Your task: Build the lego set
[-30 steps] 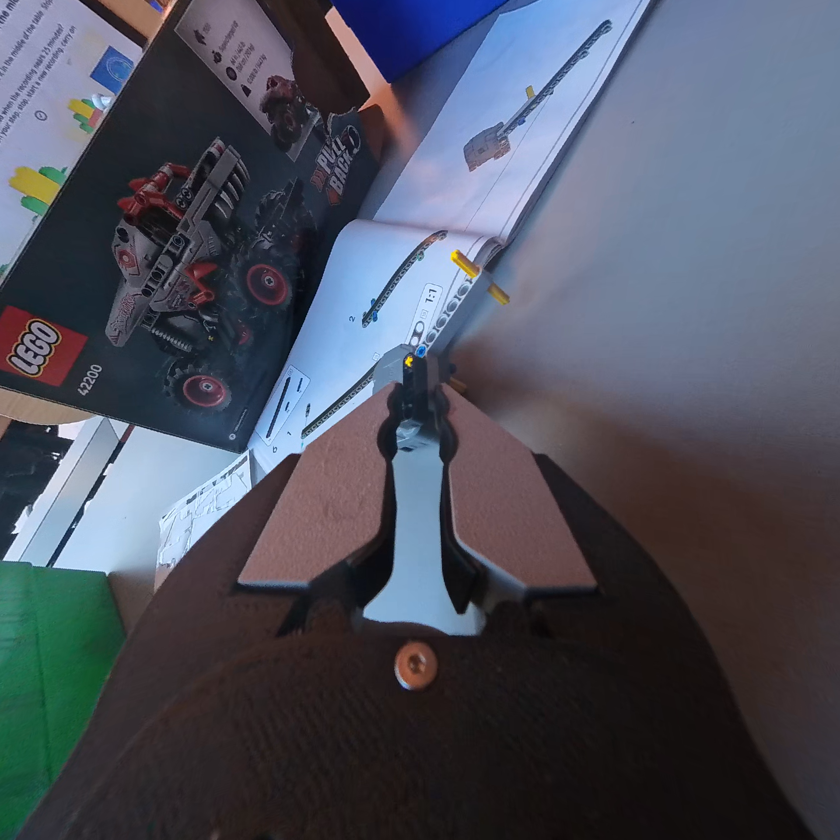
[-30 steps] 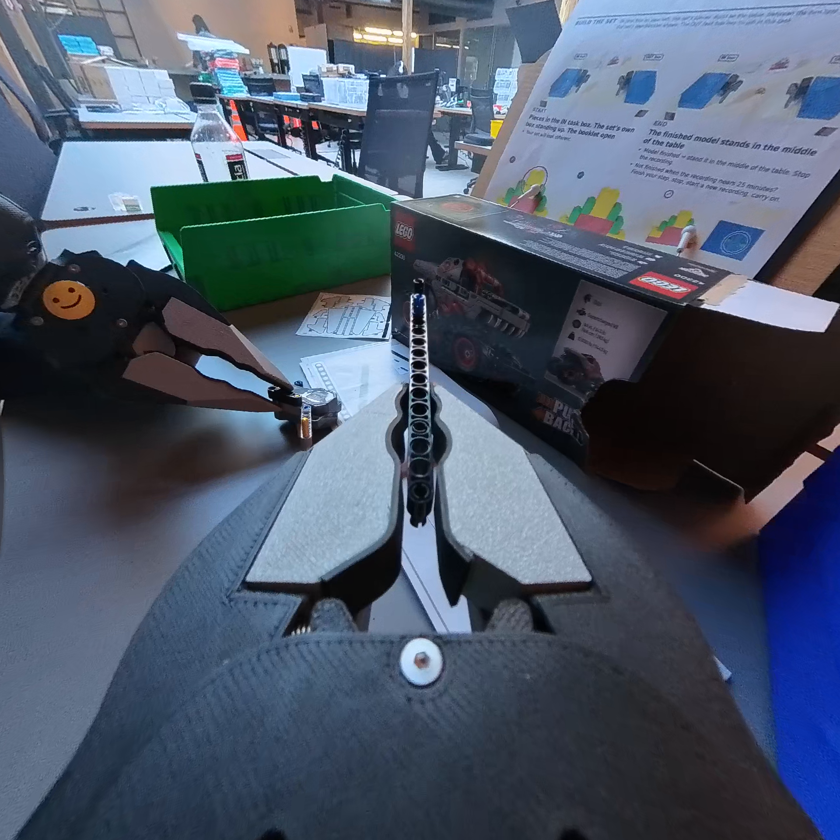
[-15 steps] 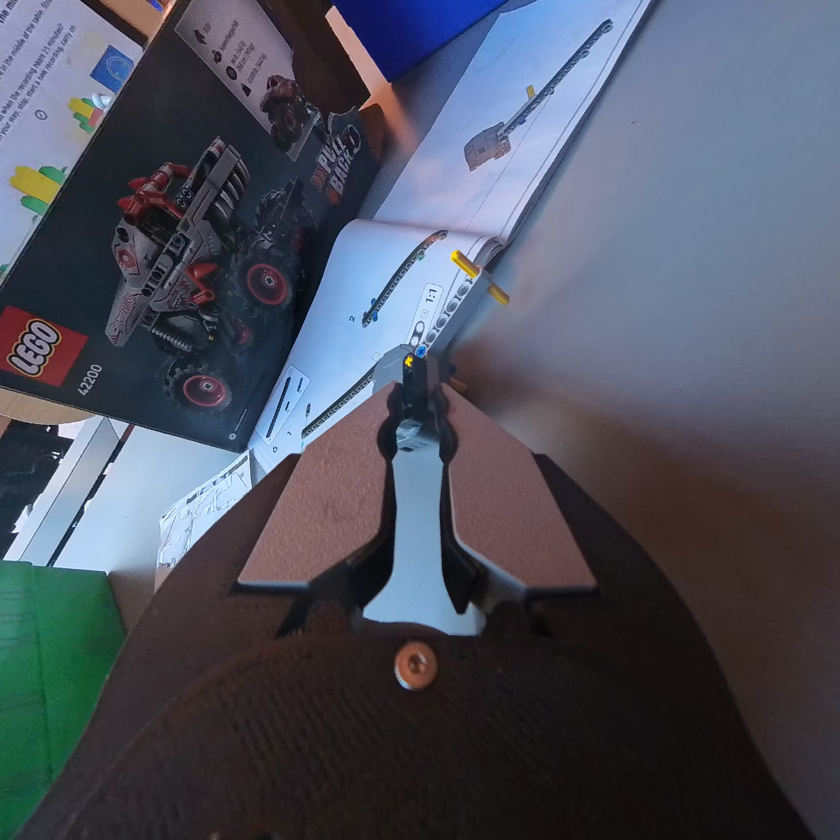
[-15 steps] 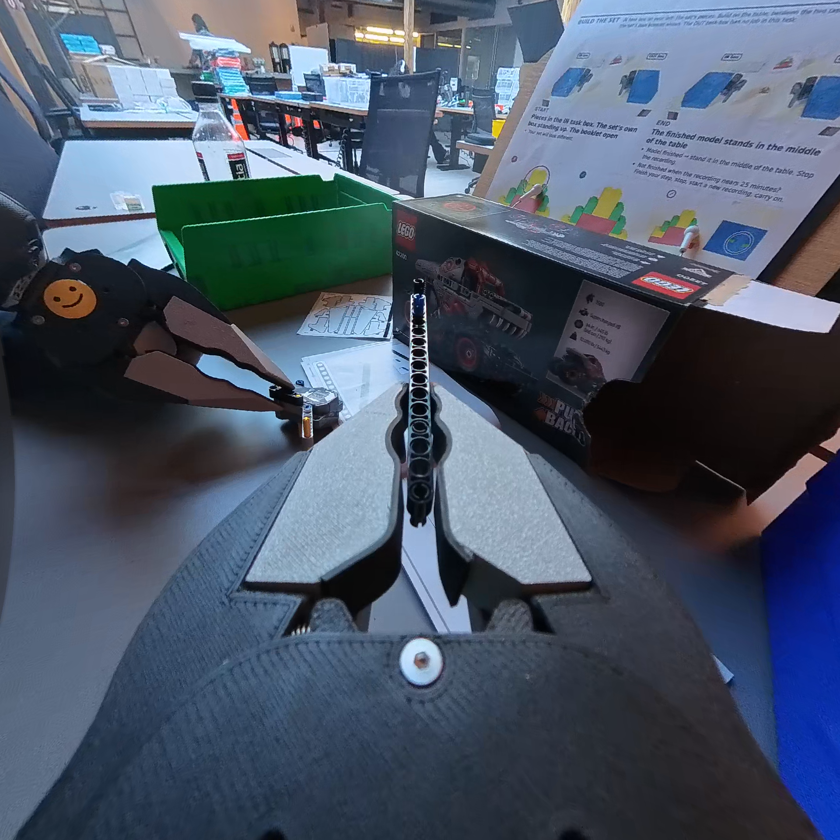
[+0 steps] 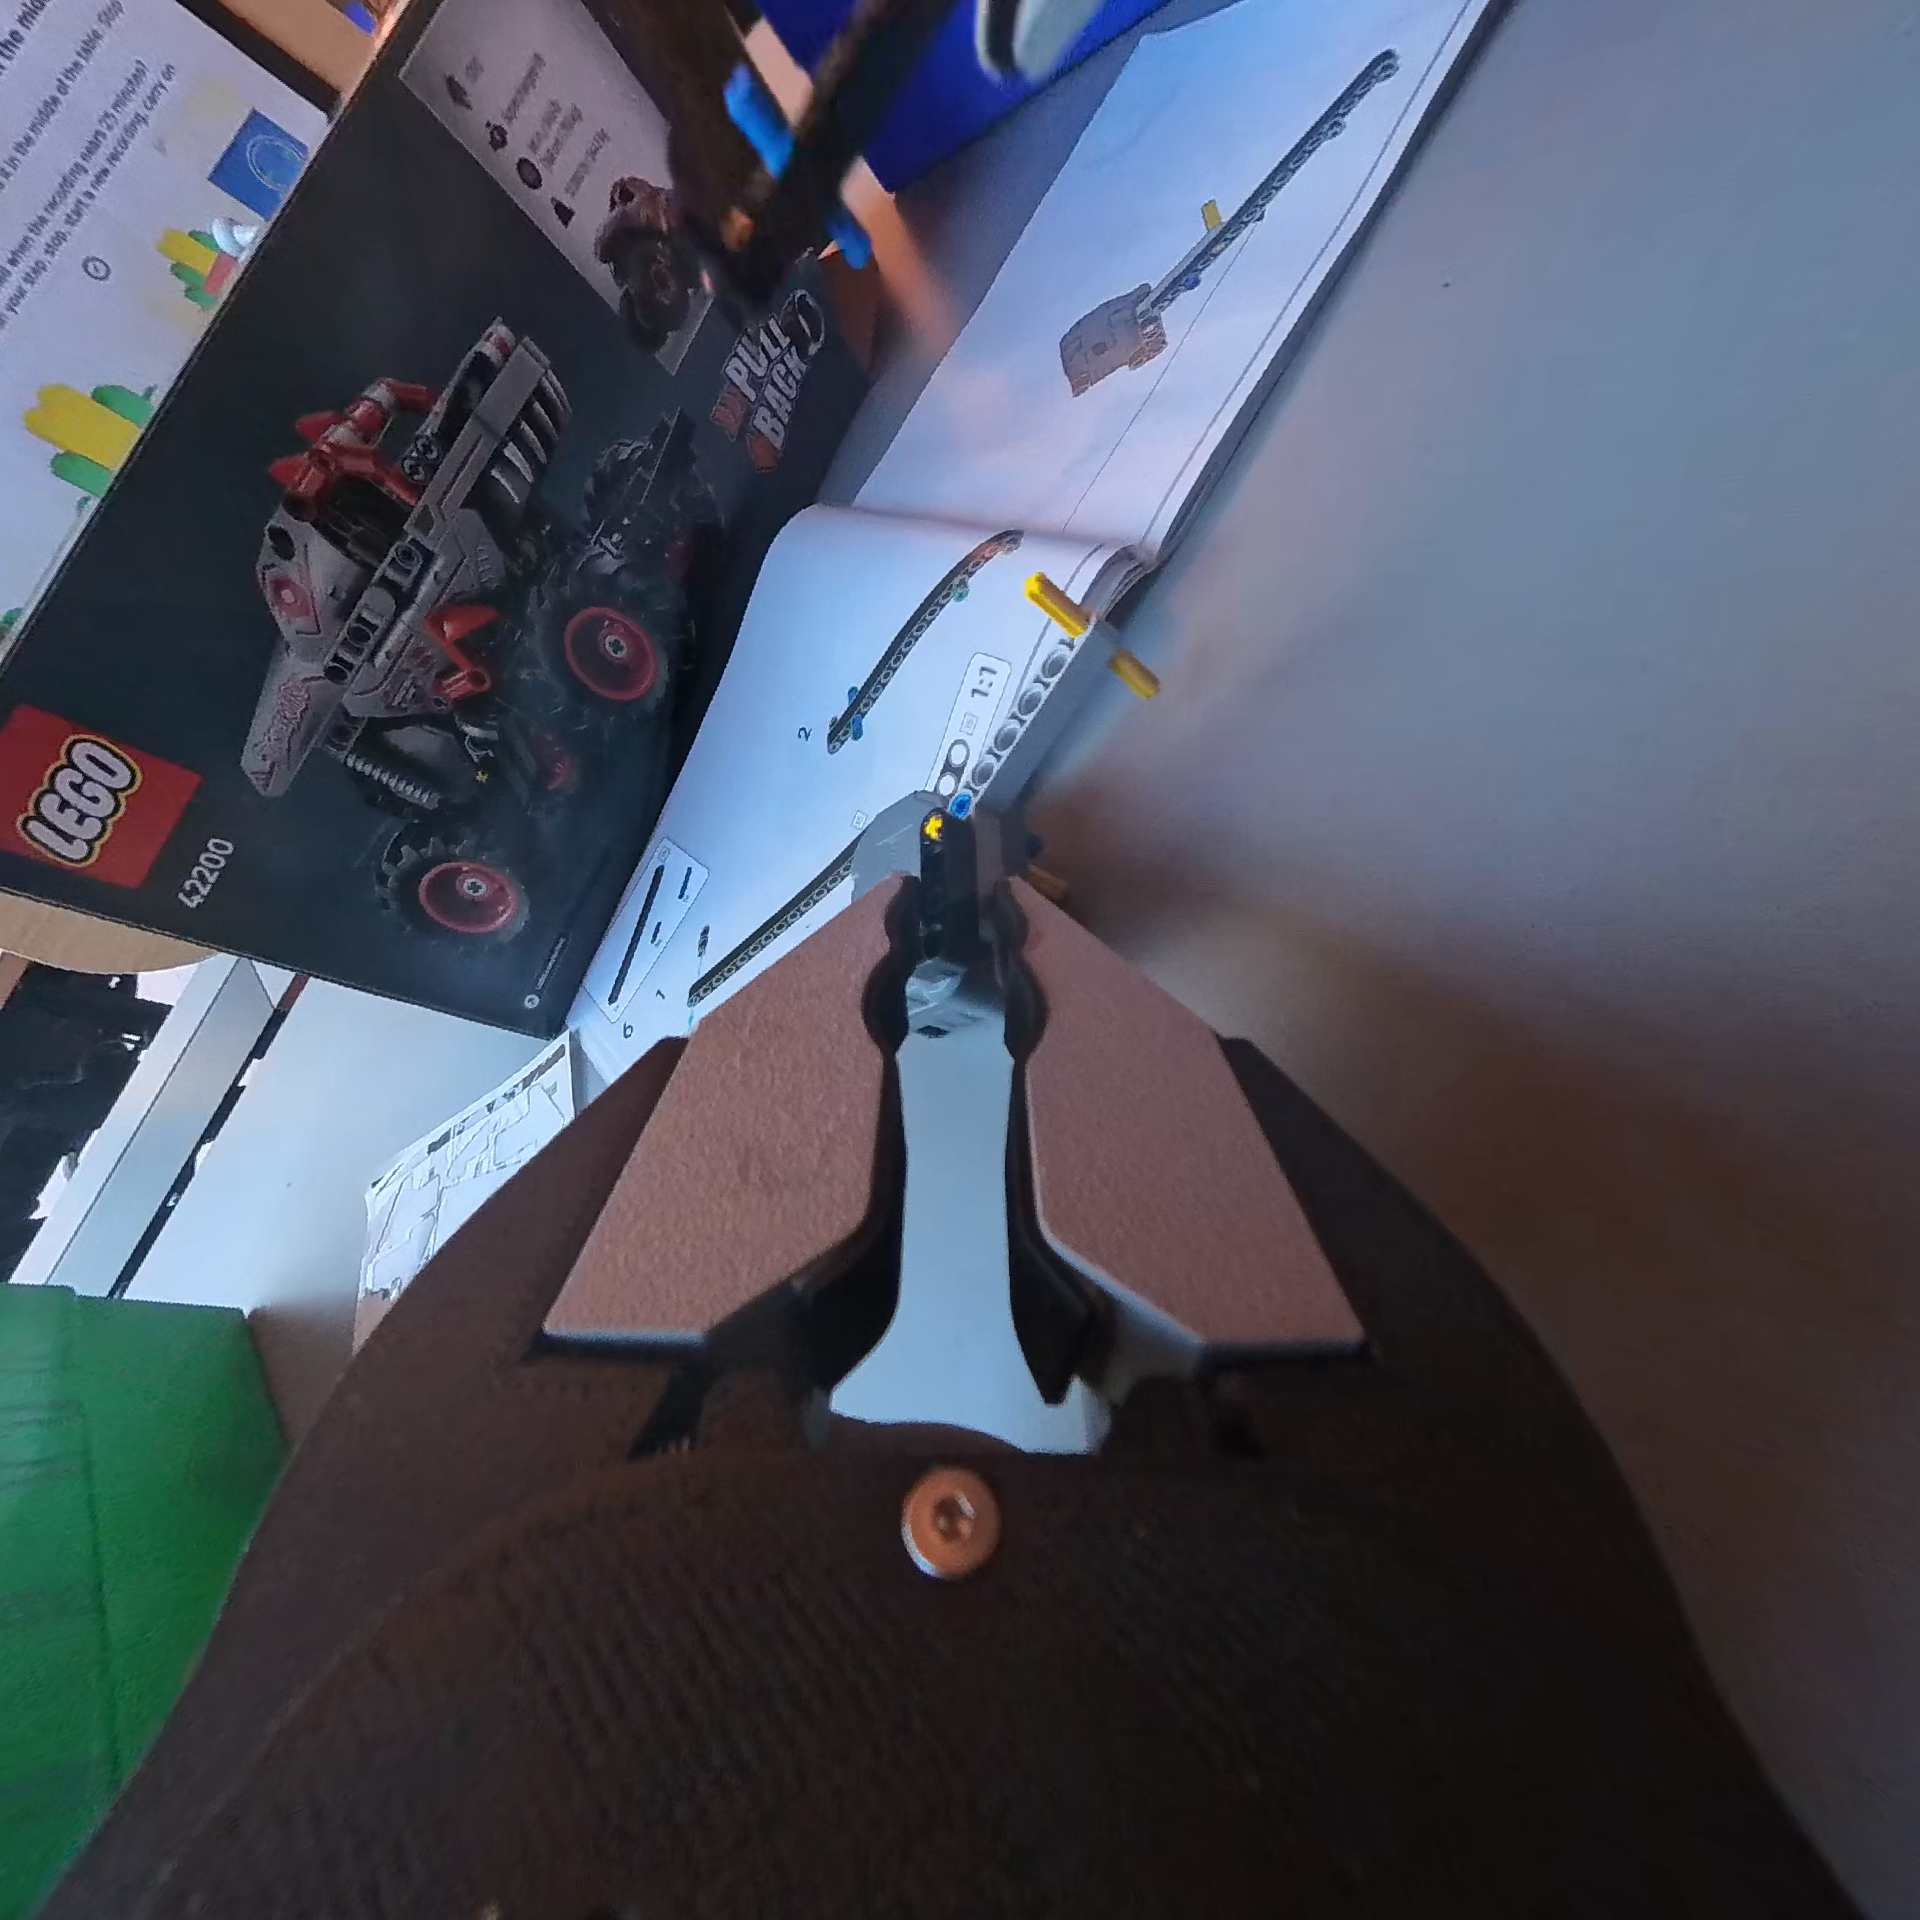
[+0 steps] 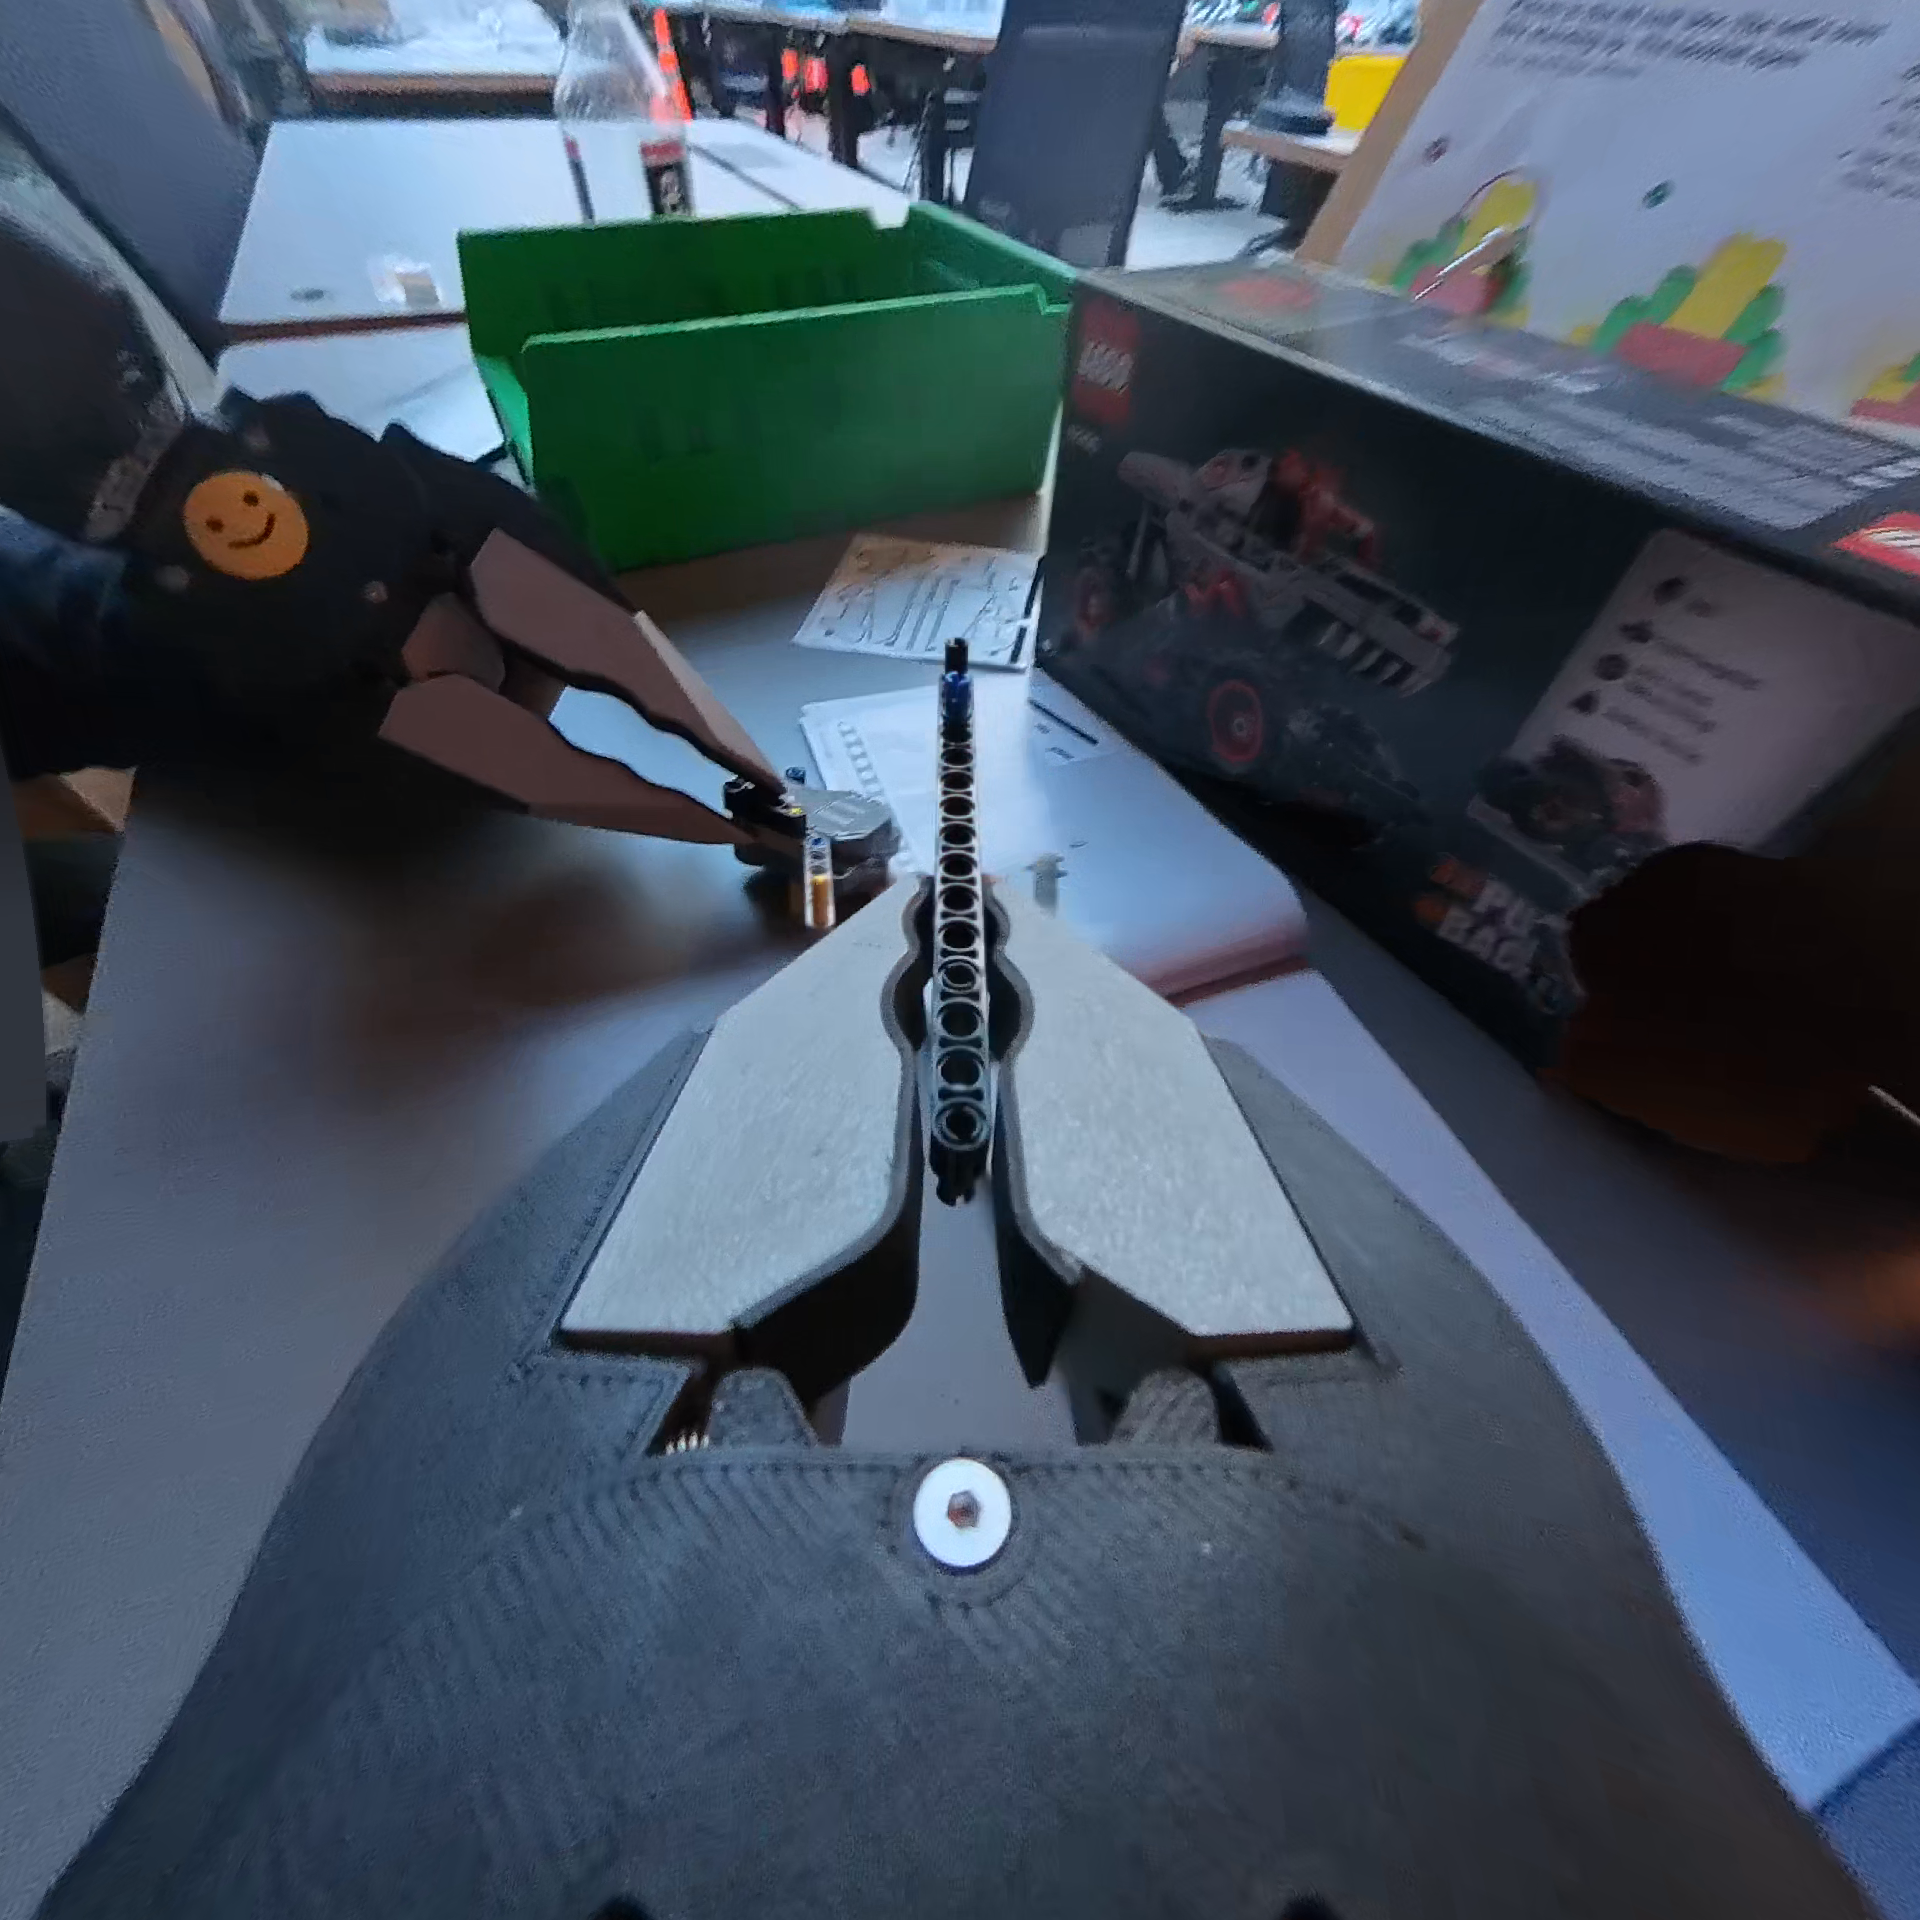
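Note:
My left gripper (image 5: 951,914) is shut on a small grey and black block assembly (image 5: 940,862) with a yellow axle end, held low over the table at the booklet's edge. My right gripper (image 6: 956,894) is shut on a long black holed beam (image 6: 954,831) that points forward, with a blue pin at its far end. In the right wrist view the left gripper (image 6: 764,805) and its assembly (image 6: 847,831) sit just left of the beam. The beam also shows, blurred, at the top of the left wrist view (image 5: 790,135). A light grey beam with a yellow axle (image 5: 1049,686) lies on the open instruction booklet (image 5: 1143,364).
The dark set box (image 6: 1455,675) stands at the right behind the booklet (image 6: 1091,810). A green bin (image 6: 769,384) stands behind the left gripper, and a sticker sheet (image 6: 925,613) lies in front of it. An instruction poster (image 6: 1662,208) leans at the back right. The grippers' ends are close to 12 cm from one another.
My right gripper has moved forward and down with the black beam, closer to the left gripper's assembly. The beam now shows in the left wrist view. The left gripper has stayed still.

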Tool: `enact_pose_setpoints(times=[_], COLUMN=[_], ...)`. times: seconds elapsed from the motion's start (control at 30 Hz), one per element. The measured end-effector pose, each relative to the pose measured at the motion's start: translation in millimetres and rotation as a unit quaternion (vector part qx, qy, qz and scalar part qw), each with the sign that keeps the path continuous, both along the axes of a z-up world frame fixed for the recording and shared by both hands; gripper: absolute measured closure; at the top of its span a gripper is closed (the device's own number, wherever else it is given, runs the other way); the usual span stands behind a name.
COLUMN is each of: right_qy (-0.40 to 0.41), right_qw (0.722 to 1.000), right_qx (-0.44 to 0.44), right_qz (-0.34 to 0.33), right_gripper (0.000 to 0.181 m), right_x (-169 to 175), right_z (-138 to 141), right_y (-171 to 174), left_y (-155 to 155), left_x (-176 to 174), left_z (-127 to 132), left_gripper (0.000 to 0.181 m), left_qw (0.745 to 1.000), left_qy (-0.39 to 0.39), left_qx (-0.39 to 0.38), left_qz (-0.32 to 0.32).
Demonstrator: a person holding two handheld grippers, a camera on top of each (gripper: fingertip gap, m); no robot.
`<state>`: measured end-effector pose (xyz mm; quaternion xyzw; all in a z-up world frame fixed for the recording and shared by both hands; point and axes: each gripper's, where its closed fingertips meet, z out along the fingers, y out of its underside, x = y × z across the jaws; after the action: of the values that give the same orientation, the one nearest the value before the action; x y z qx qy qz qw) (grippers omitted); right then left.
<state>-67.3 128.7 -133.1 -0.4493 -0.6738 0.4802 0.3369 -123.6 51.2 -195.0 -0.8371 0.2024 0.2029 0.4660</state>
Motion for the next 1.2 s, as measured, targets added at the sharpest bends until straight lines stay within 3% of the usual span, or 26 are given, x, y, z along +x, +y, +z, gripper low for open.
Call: enact_pose_setpoints(times=[0.33,0.83,0.97,1.2], right_qy=[-0.056,-0.076,-0.051,0.05], right_qw=[0.996,0.995,0.997,0.997], right_qx=[0.055,0.056,0.036,-0.048], right_qz=[0.035,0.042,0.034,-0.03], right_gripper=[0.177,0.176,0.177,0.177], right_x=[-11.9,-13.2,-12.0,2.9], right_z=[-37.8,-49.0,-34.1,27.5], right_y=[-39.7,-40.4,-33.4,19.2], left_y=[1.4,0.8,0.7,0.6], left_x=[3.0,3.9,3.7,3.6], left_z=[0.3,-0.1,-0.2,-0.2], left_gripper=[0.17,0.17,0.17,0.17], left_qw=[1.0,1.0,1.0,1.0], left_qy=[0.0,-0.002,0.0,0.001], left_qx=[0.002,0.0,-0.001,0.0], left_qz=[-0.002,-0.004,-0.005,-0.005])
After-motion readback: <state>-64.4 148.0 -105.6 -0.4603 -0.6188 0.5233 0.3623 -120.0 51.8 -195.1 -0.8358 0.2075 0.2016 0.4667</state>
